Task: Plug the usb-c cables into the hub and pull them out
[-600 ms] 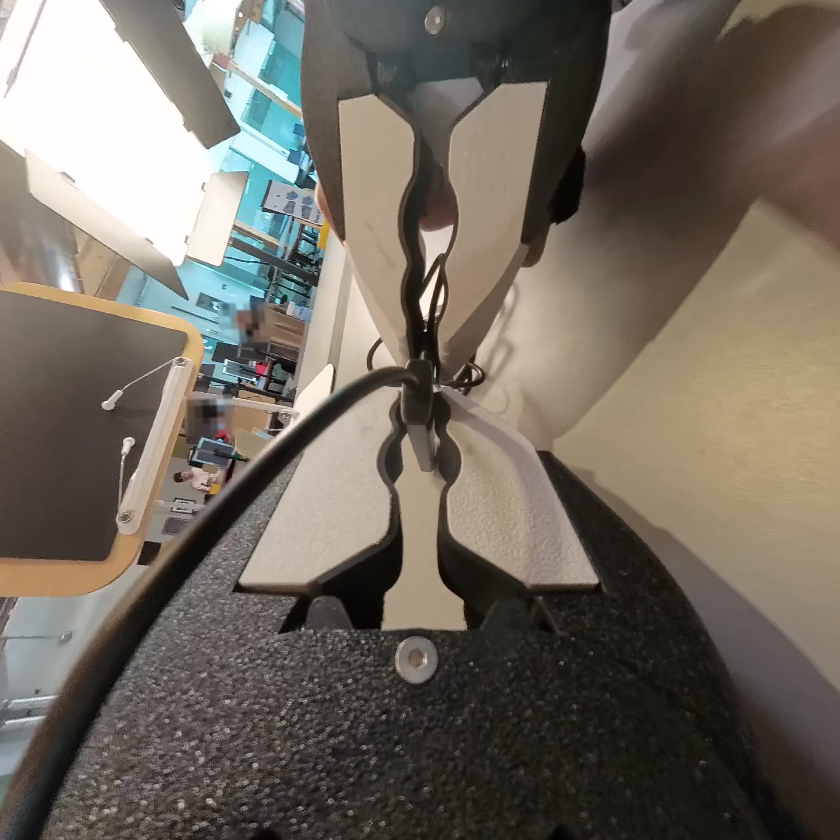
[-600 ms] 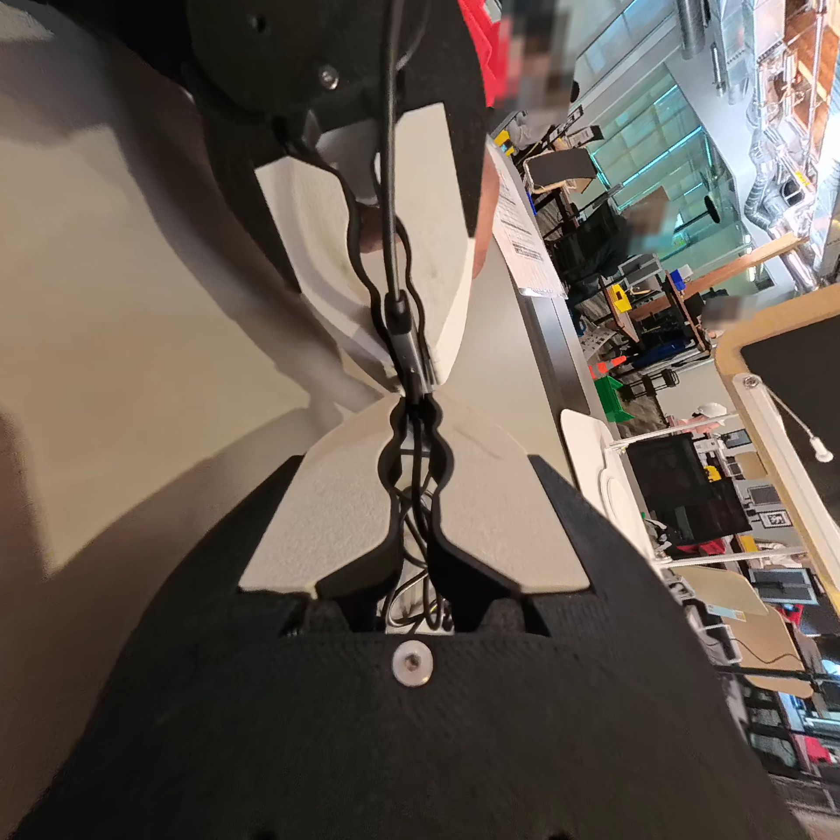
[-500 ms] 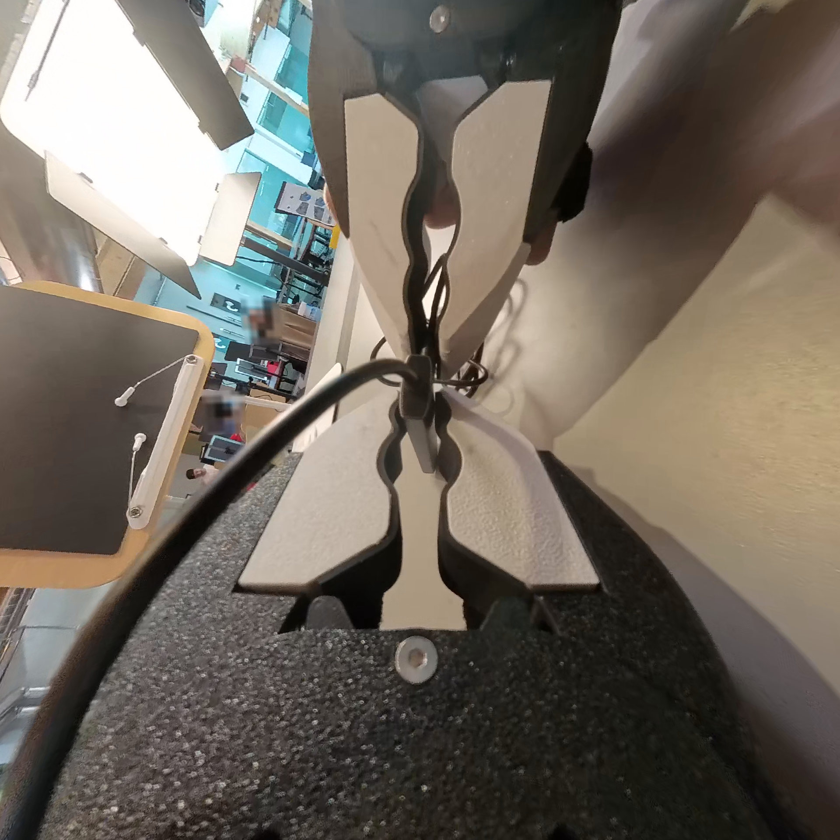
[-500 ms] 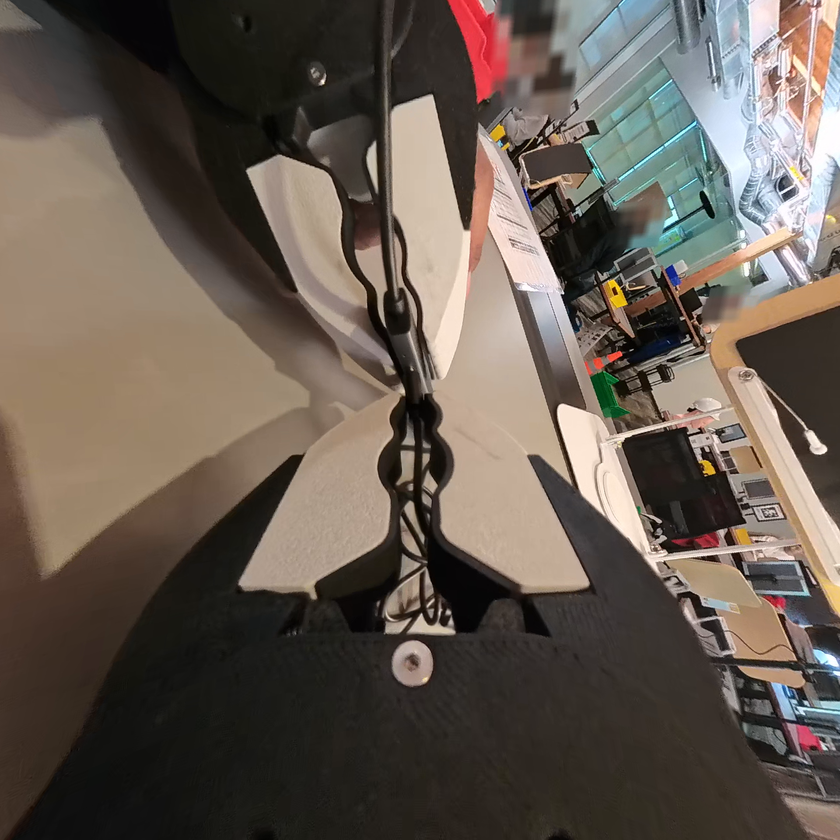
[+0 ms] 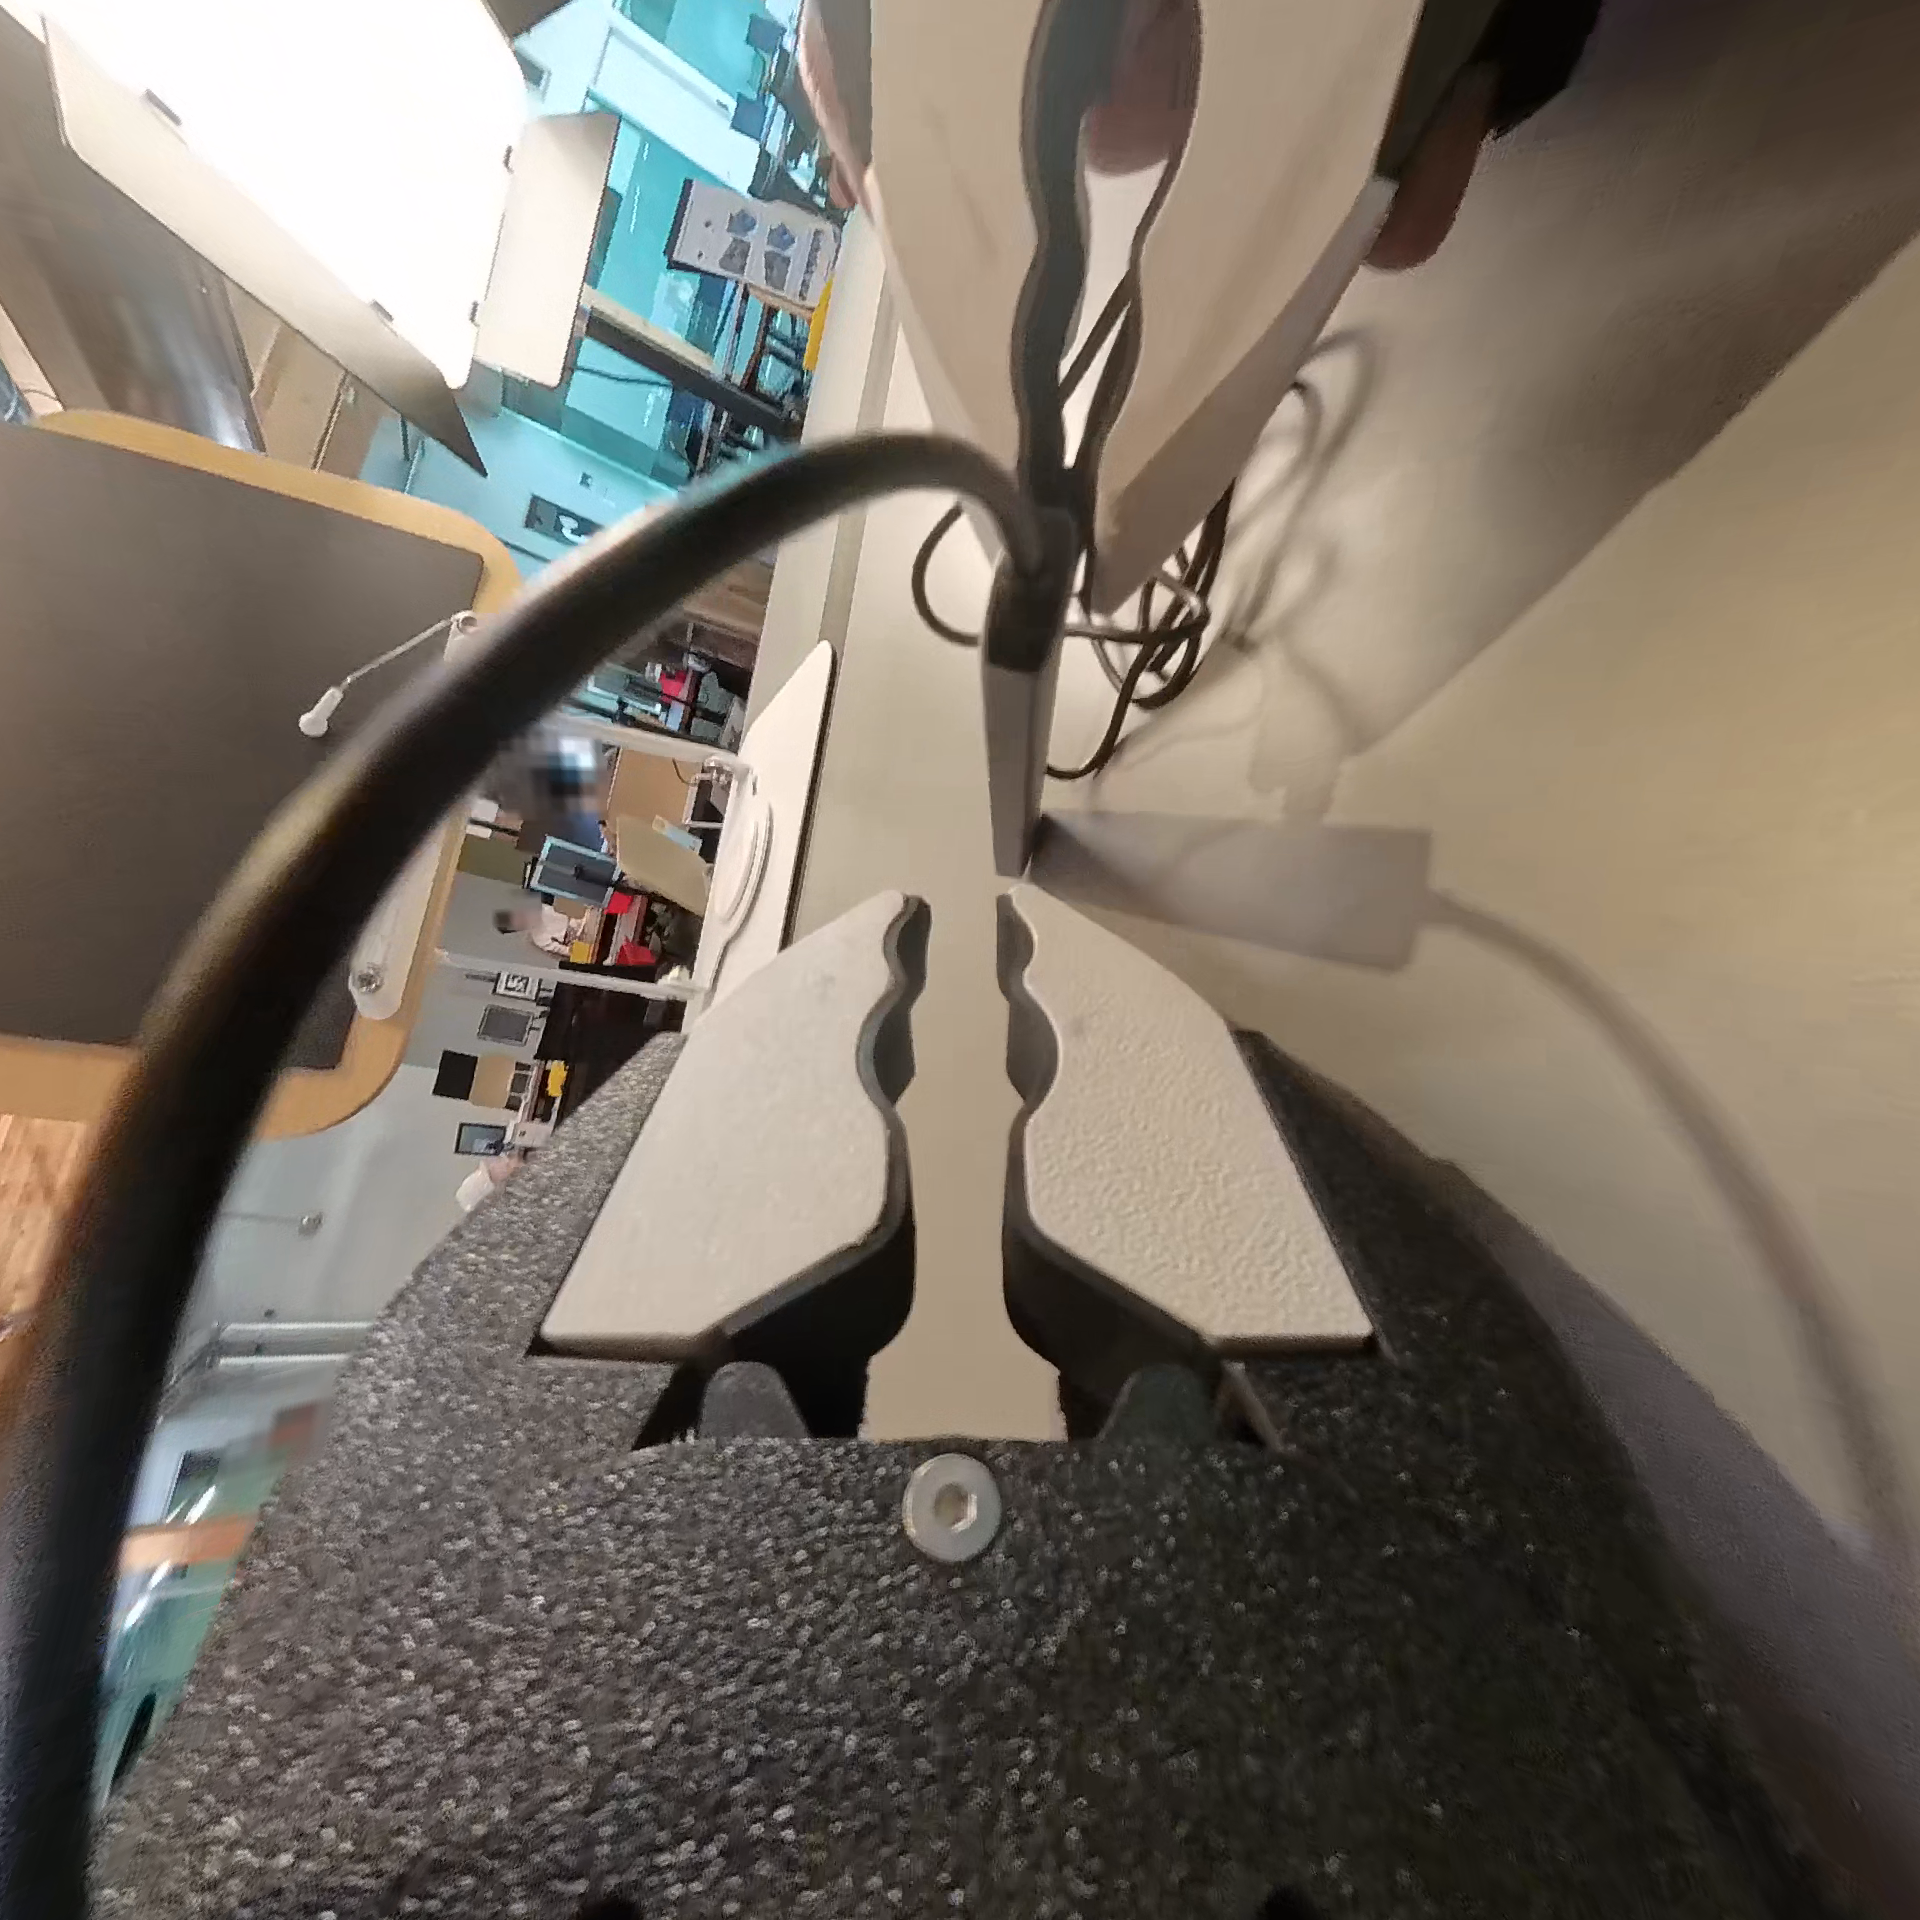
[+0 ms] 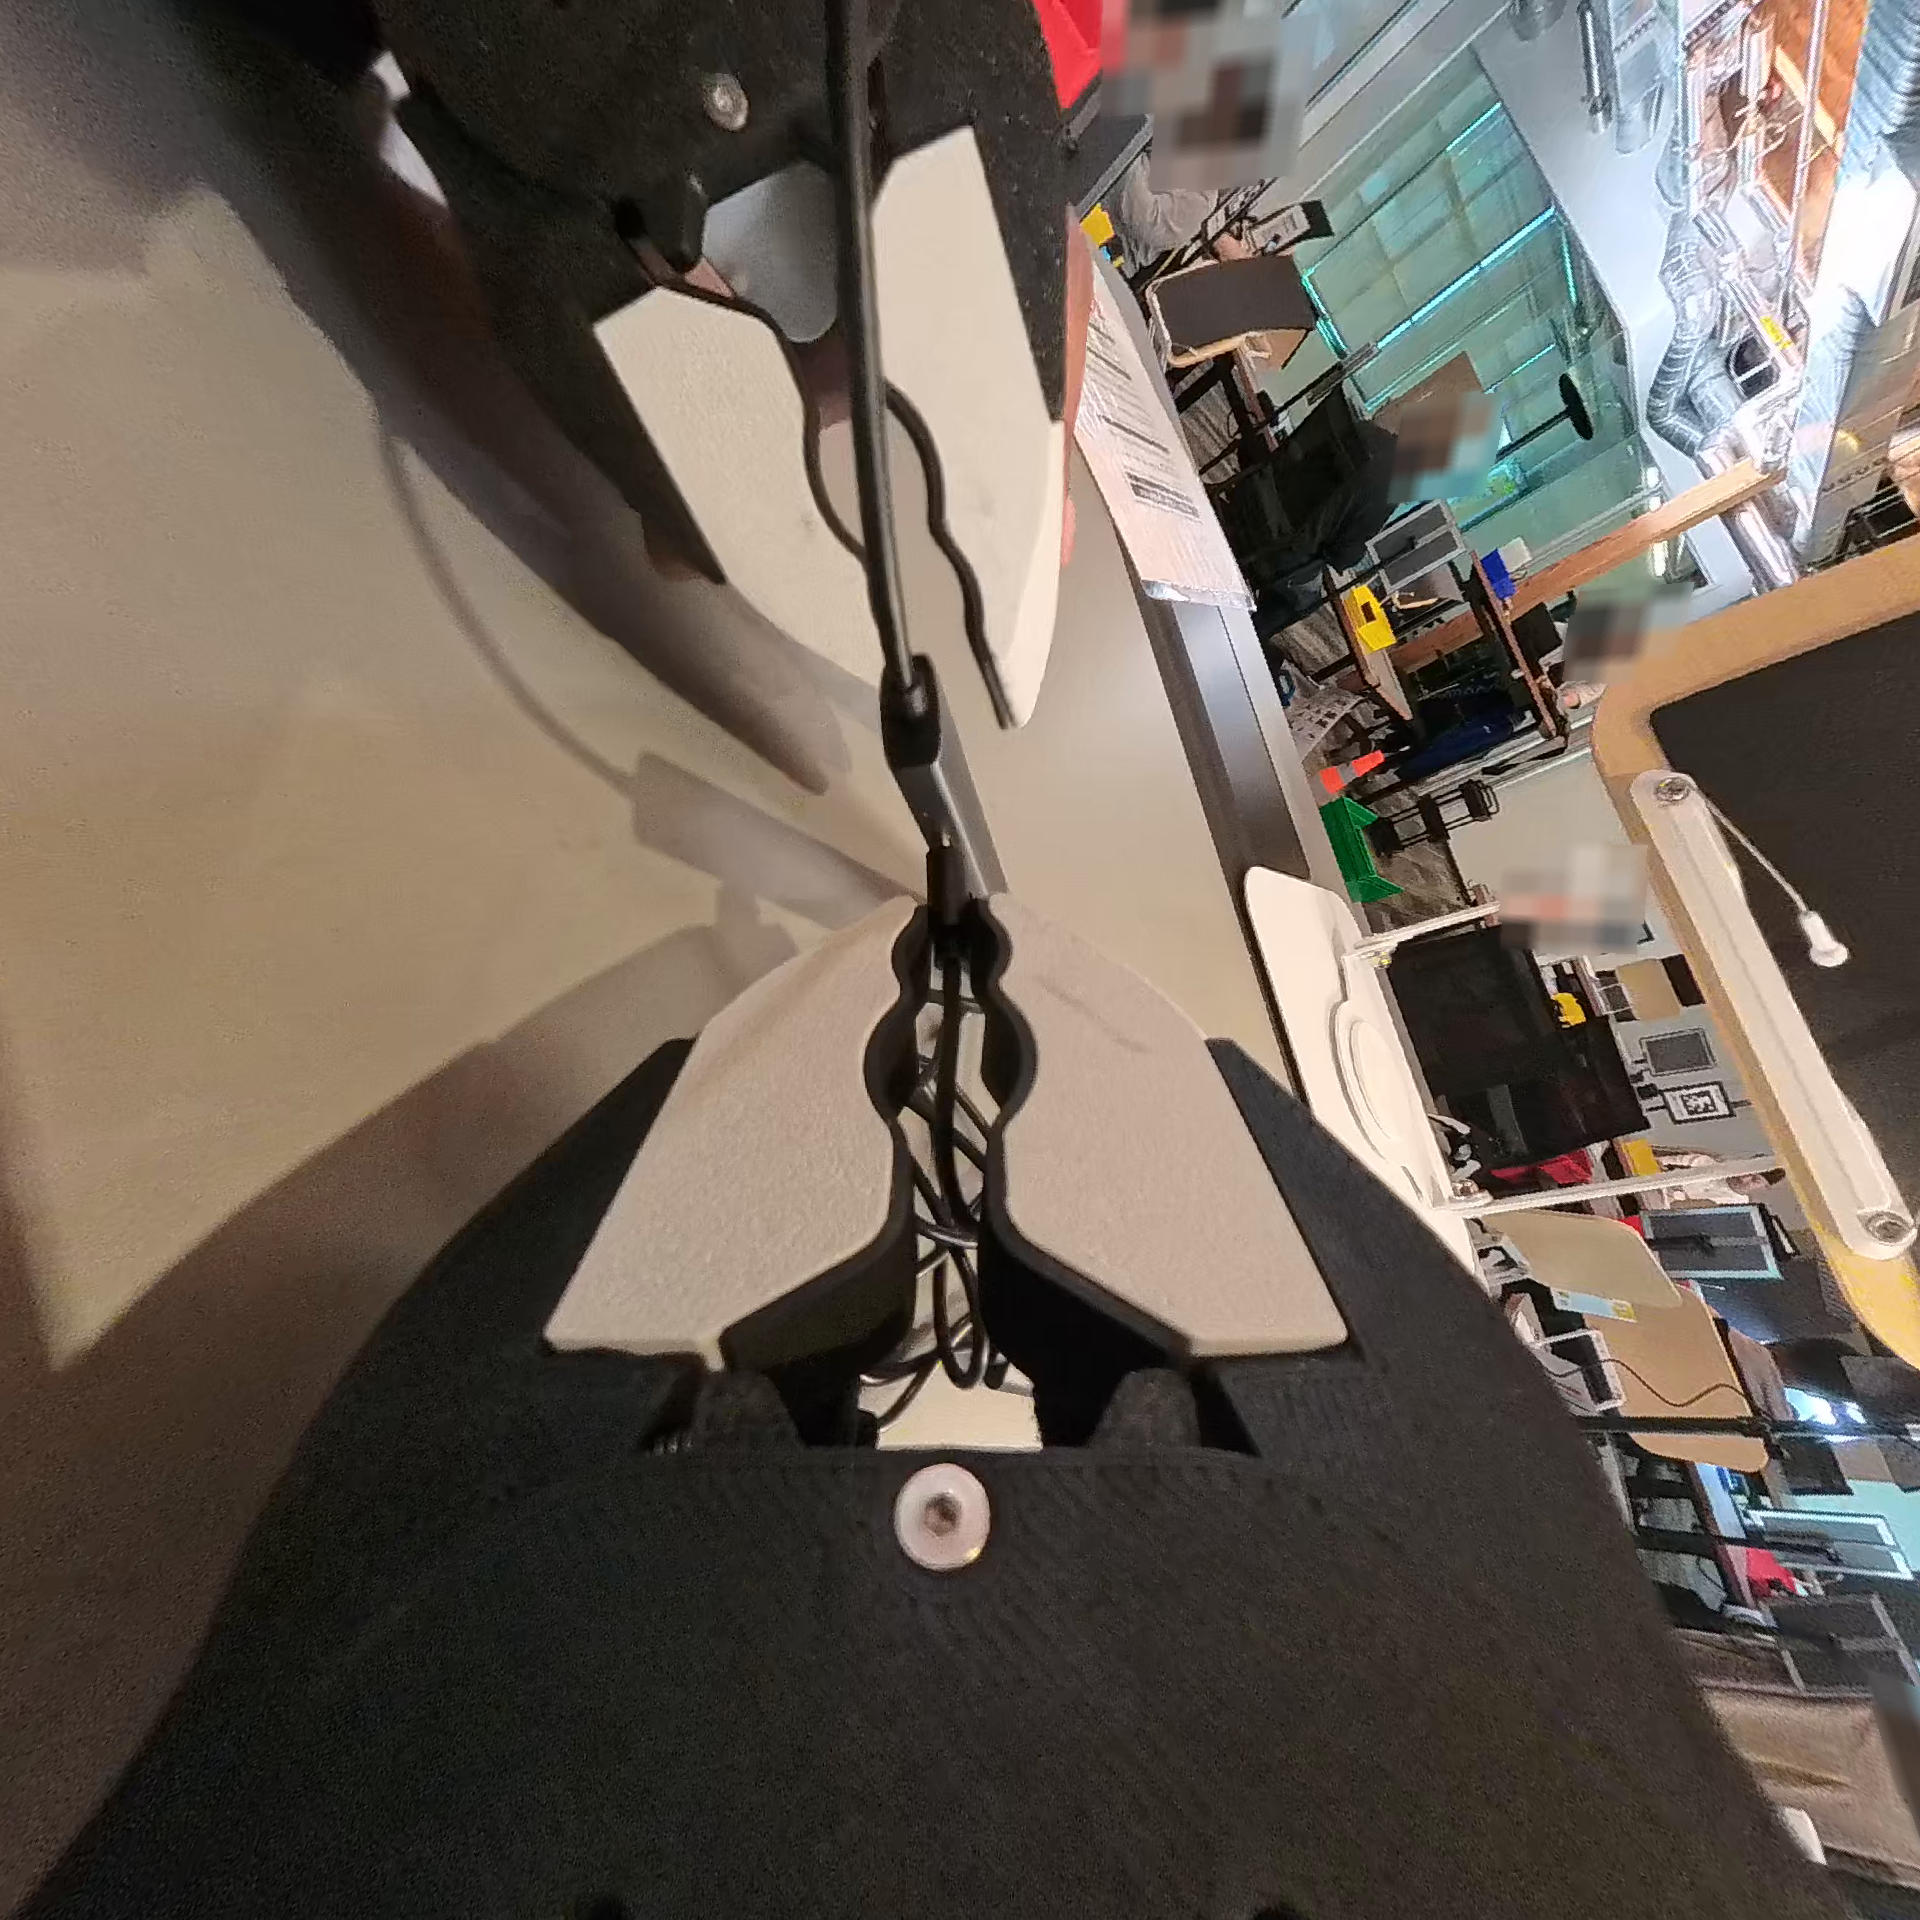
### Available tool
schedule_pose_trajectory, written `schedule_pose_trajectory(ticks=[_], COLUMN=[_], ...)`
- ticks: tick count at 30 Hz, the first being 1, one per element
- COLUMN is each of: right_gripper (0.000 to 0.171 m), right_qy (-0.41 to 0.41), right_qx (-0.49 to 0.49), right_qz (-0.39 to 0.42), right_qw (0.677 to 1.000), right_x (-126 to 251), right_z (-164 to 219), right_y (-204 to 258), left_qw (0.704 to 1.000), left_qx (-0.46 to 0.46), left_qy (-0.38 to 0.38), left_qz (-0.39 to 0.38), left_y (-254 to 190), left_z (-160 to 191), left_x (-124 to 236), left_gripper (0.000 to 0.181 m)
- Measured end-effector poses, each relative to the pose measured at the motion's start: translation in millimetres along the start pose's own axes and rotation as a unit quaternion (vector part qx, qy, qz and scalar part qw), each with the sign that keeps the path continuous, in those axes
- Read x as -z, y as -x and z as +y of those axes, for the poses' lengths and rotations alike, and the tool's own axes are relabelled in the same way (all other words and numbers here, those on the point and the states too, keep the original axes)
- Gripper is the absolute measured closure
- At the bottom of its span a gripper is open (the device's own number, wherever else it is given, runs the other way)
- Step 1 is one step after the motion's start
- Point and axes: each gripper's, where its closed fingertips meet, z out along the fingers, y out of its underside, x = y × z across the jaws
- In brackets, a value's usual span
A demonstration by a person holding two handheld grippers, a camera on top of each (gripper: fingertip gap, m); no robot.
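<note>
My left gripper point(image 5: 961, 904) is open and holds nothing. Just past its tips a grey USB-C plug point(image 5: 1013, 748) with a black collar hangs free. Its near end meets the end of the grey hub point(image 5: 1226, 883), which lies blurred on the table. I cannot tell if the plug is seated. A thick black cable point(image 5: 416, 727) loops from the collar back past my left gripper. My right gripper point(image 6: 951, 920) is shut on the black end of the plug point(image 6: 951, 821), with thin black cable between its fingers. The hub point(image 6: 727, 831) shows to its left.
The white table point(image 5: 1558, 520) bears a tangle of thin black cable point(image 5: 1153, 623), the hub's white lead point(image 5: 1662, 1039), a round white pad point(image 6: 1320, 987) by the far edge and a printed sheet point(image 6: 1143, 488). A black board with a wooden rim point(image 5: 156, 727) stands beyond. My hands' fingertips stand some 5 centimeters from each other.
My left gripper has opened and let go of the grey plug, and the two grippers have drawn apart. The hub has come into view beside the plug.
</note>
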Motion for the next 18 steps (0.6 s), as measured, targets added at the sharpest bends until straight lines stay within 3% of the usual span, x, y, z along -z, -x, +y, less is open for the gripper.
schedule_pose_trajectory(ticks=[5, 12, 15, 18], right_gripper=[0.165, 0.164, 0.164, 0.164], right_qy=[-0.004, -0.005, -0.007, -0.007], right_qx=[-0.008, -0.025, -0.028, -0.027], right_qz=[0.004, 0.003, 0.002, -0.002], right_qw=[1.0, 1.0, 1.0, 1.0], right_x=[-1.1, -3.1, -3.4, -3.6], right_z=[1.6, 6.9, 7.4, 8.3], right_y=[-0.6, -1.1, -0.3, 1.3], left_qw=[0.999, 0.984, 0.969, 0.933], left_qx=[0.034, 0.16, 0.223, 0.323], left_qy=[0.02, 0.057, 0.099, 0.16], left_qz=[-0.019, -0.062, -0.047, -0.005], left_y=[12.1, 44.9, 45.6, 33.1], left_z=[22.0, 78.3, 100.6, 123.1], left_x=[3.8, 26.5, 34.9, 43.4], left_gripper=[0.174, 0.179, 0.18, 0.176])
